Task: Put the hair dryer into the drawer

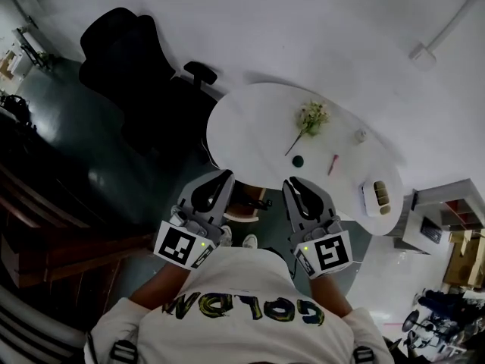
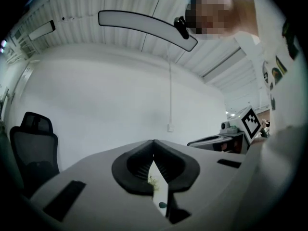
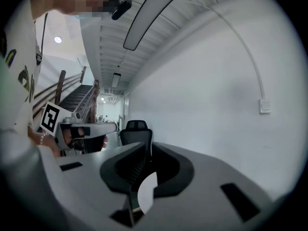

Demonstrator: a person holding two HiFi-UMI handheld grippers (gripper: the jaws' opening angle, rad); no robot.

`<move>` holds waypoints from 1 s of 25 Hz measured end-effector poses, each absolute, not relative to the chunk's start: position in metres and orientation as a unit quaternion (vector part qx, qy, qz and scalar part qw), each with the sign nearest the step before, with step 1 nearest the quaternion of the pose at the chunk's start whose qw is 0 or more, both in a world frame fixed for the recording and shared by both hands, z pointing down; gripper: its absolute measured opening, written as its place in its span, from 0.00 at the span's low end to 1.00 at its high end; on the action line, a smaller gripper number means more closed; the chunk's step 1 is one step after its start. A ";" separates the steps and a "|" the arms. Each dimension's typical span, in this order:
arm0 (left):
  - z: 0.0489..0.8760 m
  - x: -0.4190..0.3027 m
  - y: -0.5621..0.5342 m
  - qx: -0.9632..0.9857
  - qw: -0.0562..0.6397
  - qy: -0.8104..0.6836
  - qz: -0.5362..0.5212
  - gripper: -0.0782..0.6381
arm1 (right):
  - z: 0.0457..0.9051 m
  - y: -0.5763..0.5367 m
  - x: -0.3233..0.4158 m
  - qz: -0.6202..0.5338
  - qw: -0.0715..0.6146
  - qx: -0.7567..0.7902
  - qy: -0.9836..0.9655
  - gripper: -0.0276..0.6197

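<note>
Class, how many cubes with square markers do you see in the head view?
2. One marker cube sits on the left claw, at the picture's left; the other on the right claw. None seems hidden.

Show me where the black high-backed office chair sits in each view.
Head view: black high-backed office chair at upper left, left of the white oval table.
Left gripper view: the chair at the left edge.
Right gripper view: the chair at centre, just above the jaws.
Shared landmark: the table, a white sliver between the jaws in both gripper views.
</note>
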State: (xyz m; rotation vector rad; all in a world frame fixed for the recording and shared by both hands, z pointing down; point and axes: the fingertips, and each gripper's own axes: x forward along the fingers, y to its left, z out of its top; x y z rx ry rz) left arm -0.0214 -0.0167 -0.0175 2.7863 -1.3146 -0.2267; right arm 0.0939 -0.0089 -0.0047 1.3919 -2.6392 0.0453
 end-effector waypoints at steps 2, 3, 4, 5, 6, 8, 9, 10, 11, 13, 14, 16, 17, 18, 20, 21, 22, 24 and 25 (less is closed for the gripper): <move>-0.020 -0.018 -0.015 0.905 0.018 -0.419 -0.070 0.12 | -0.005 -0.009 0.094 0.032 0.066 0.465 -0.882 0.11; -0.021 -0.017 -0.014 0.907 0.014 -0.416 -0.068 0.12 | -0.005 -0.010 0.095 0.040 0.060 0.468 -0.881 0.11; -0.022 -0.016 -0.014 0.907 0.011 -0.415 -0.068 0.12 | -0.005 -0.012 0.096 0.042 0.057 0.472 -0.879 0.10; -0.023 -0.015 -0.015 0.907 0.010 -0.415 -0.069 0.12 | -0.006 -0.013 0.097 0.040 0.055 0.477 -0.876 0.10; -0.024 -0.015 -0.015 0.906 0.010 -0.416 -0.071 0.12 | -0.006 -0.014 0.098 0.036 0.056 0.481 -0.874 0.09; -0.023 -0.015 -0.017 0.906 0.012 -0.417 -0.074 0.12 | -0.008 -0.016 0.096 0.027 0.061 0.482 -0.873 0.09; -0.023 -0.014 -0.018 0.906 0.014 -0.416 -0.074 0.12 | -0.009 -0.017 0.095 0.020 0.065 0.482 -0.874 0.09; -0.022 -0.014 -0.018 0.907 0.016 -0.413 -0.073 0.12 | -0.010 -0.018 0.095 0.014 0.068 0.480 -0.874 0.09; -0.021 -0.012 -0.019 0.909 0.018 -0.410 -0.072 0.12 | -0.011 -0.018 0.094 0.012 0.070 0.478 -0.875 0.08; -0.020 -0.009 -0.019 0.912 0.017 -0.403 -0.069 0.12 | -0.012 -0.019 0.093 0.015 0.067 0.474 -0.878 0.08; -0.020 -0.008 -0.019 0.913 0.017 -0.402 -0.068 0.12 | -0.012 -0.019 0.093 0.016 0.065 0.473 -0.878 0.08; -0.020 -0.008 -0.019 0.913 0.019 -0.402 -0.068 0.12 | -0.012 -0.019 0.094 0.017 0.064 0.476 -0.877 0.08; -0.020 -0.009 -0.019 0.912 0.019 -0.403 -0.069 0.12 | -0.012 -0.019 0.094 0.017 0.064 0.477 -0.876 0.08; -0.020 -0.010 -0.020 0.912 0.020 -0.404 -0.070 0.12 | -0.012 -0.019 0.095 0.016 0.064 0.479 -0.875 0.08; -0.020 -0.011 -0.021 0.911 0.022 -0.406 -0.072 0.12 | -0.012 -0.020 0.095 0.014 0.064 0.479 -0.875 0.08; -0.020 -0.011 -0.021 0.911 0.023 -0.405 -0.074 0.12 | -0.013 -0.020 0.094 0.013 0.064 0.479 -0.875 0.08; -0.020 -0.011 -0.021 0.911 0.024 -0.404 -0.075 0.12 | -0.013 -0.019 0.094 0.012 0.064 0.479 -0.876 0.08; -0.020 -0.011 -0.020 0.912 0.024 -0.402 -0.076 0.12 | -0.013 -0.019 0.094 0.010 0.065 0.479 -0.876 0.08; -0.020 -0.011 -0.020 0.912 0.024 -0.402 -0.076 0.12 | -0.013 -0.019 0.093 0.010 0.066 0.479 -0.875 0.08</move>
